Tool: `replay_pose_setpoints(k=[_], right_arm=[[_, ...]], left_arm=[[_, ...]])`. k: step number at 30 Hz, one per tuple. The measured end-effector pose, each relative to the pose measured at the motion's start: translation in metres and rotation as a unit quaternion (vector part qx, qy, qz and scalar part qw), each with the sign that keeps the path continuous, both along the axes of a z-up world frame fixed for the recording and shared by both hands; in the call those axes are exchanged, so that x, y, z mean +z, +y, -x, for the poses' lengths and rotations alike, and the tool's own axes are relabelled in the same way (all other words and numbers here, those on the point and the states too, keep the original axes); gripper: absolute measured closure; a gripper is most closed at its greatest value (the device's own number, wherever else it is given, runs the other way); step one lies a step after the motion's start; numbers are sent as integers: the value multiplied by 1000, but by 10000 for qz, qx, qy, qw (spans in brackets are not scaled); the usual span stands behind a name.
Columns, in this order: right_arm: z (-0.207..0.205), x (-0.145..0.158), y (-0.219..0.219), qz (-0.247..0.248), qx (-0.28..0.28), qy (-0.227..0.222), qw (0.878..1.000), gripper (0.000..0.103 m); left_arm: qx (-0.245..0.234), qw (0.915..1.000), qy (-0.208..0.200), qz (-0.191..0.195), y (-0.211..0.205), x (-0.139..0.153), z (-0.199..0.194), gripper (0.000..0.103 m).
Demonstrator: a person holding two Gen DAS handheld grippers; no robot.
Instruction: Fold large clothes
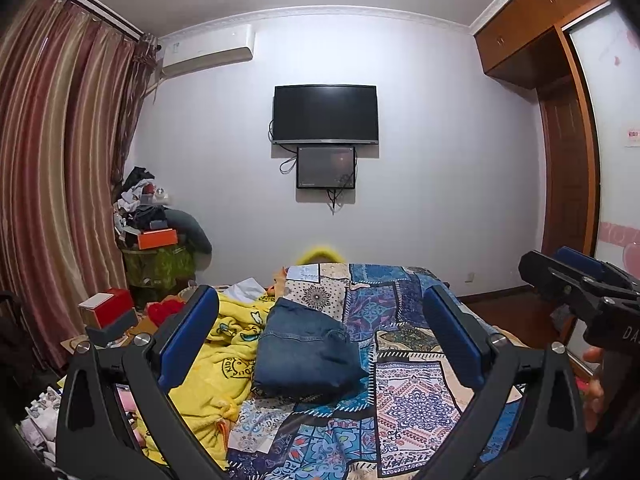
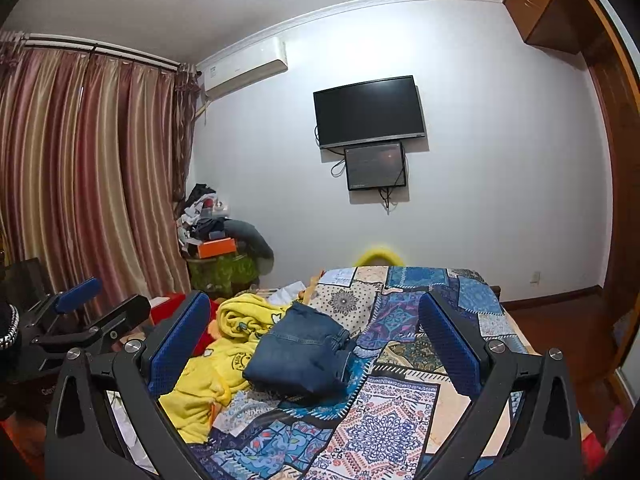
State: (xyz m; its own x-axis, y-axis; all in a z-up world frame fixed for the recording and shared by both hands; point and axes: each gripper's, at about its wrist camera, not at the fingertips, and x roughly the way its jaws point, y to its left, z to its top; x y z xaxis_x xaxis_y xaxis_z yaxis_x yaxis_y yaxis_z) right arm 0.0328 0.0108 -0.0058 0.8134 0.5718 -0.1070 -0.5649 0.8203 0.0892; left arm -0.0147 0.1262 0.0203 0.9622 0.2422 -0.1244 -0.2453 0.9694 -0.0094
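Your left tool (image 1: pixel 320 344) and right tool (image 2: pixel 316 348) both hang spread and empty above the bed (image 2: pixel 400 416). The folded jeans (image 2: pixel 300 356) lie at 12 o'clock on the patchwork cover, the crumpled yellow garment (image 2: pixel 236 344) touching them at 9 o'clock, likely your next piece.

We see dark blue jeans (image 1: pixel 308 354) folded into a thick bundle. They lie on the patterned bedspread (image 1: pixel 404 396), touching a crumpled yellow garment (image 1: pixel 230 344).

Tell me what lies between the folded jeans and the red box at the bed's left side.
The crumpled yellow blanket lies between the folded jeans and the red box, clearest in the left wrist view.
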Motion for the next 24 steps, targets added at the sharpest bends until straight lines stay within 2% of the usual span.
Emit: replay_pose_setpoints(k=[24], right_arm=[[-4,-4,7,-104,26,139,9998,0]], left_arm=[[-160,9997,93,149,0,-6,-7,0]])
